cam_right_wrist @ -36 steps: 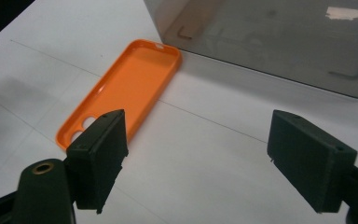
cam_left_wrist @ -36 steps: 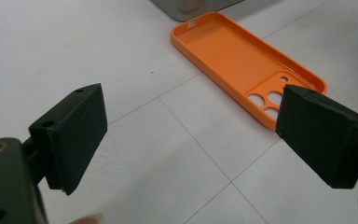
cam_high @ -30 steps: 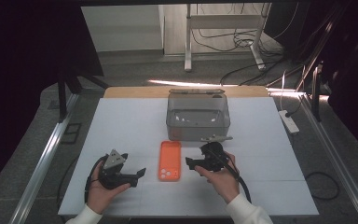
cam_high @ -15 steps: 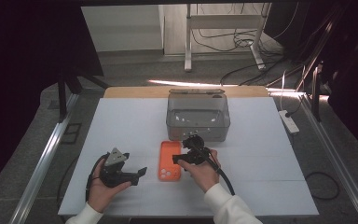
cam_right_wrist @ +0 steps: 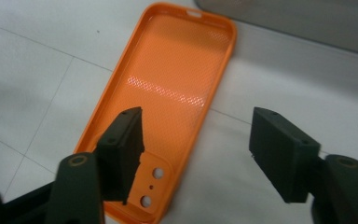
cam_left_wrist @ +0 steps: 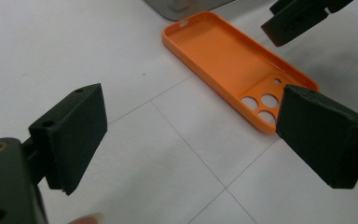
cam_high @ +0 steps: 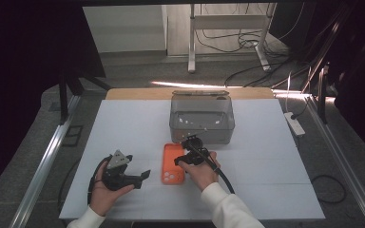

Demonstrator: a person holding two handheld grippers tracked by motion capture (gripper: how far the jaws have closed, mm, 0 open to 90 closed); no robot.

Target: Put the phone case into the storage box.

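Orange phone case point(cam_high: 173, 163) lies hollow-up just before the grey box point(cam_high: 202, 119). Right gripper point(cam_right_wrist: 193, 154) straddles its near long edge, jaws just closing, nothing pinched yet. Left gripper point(cam_high: 138, 176) waits beside, agape, empty.

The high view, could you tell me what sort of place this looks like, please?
Probably a lab or recording workspace, not a home: a white table on a bare floor, loose cables trailing behind it, a power strip at its edge, and metal rails alongside.
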